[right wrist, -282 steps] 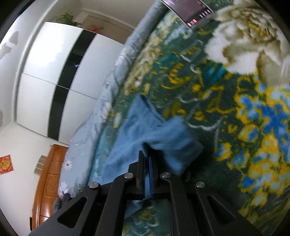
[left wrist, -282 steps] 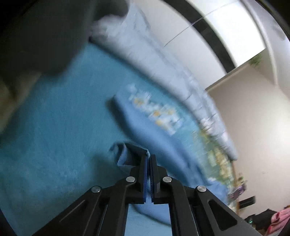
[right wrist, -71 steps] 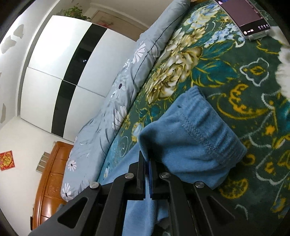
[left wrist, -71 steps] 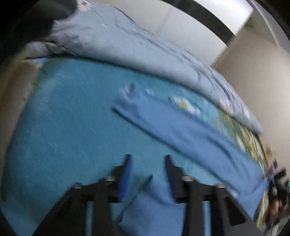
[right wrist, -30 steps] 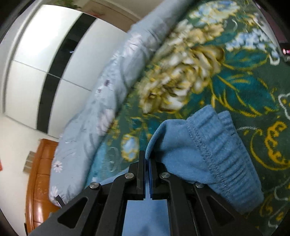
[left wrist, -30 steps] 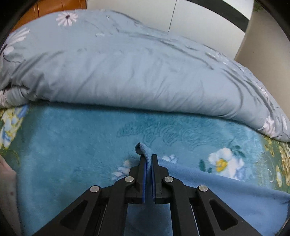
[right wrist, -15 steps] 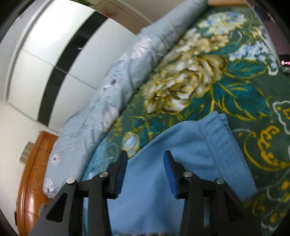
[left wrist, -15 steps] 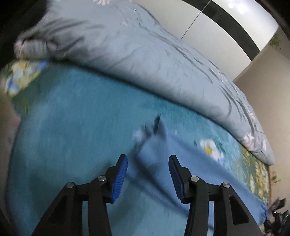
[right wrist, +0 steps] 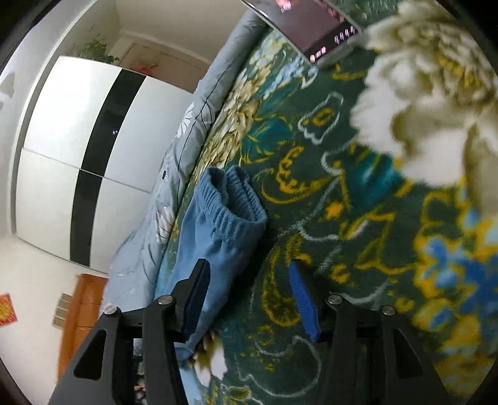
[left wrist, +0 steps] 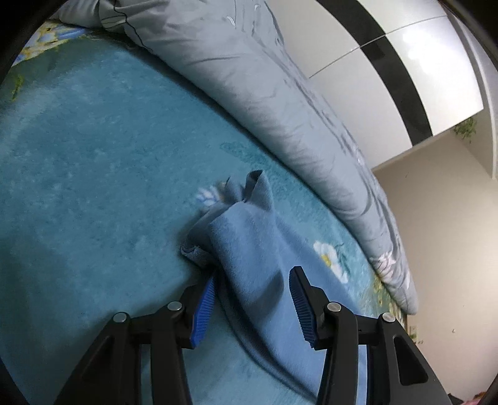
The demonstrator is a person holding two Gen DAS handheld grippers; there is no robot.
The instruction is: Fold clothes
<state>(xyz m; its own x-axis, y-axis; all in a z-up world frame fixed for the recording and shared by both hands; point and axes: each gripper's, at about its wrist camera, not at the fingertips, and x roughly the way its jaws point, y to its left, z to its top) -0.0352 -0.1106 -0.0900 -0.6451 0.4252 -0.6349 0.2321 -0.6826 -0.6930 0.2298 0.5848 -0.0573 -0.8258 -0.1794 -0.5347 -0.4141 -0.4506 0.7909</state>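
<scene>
Blue fleece trousers (left wrist: 252, 249) lie stretched along the bed blanket. In the left wrist view their leg end is bunched and peaked, lying between my open fingers; the left gripper (left wrist: 252, 305) is open and holds nothing. In the right wrist view the elastic waistband end (right wrist: 230, 205) of the trousers (right wrist: 202, 249) lies flat on the blanket. The right gripper (right wrist: 249, 299) is open and empty, its left finger over the fabric edge, its right finger over the blanket.
A teal and dark green floral blanket (left wrist: 93, 155) (right wrist: 358, 218) covers the bed. A rolled grey floral duvet (left wrist: 264, 93) (right wrist: 193, 124) runs along the far side. A tablet (right wrist: 308, 21) lies on the blanket. A white and black wardrobe (right wrist: 77, 155) stands behind.
Both grippers were shut on the trousers a second ago, then opened and let go. The fabric has dropped onto the blanket. Both grippers have since swung sideways.
</scene>
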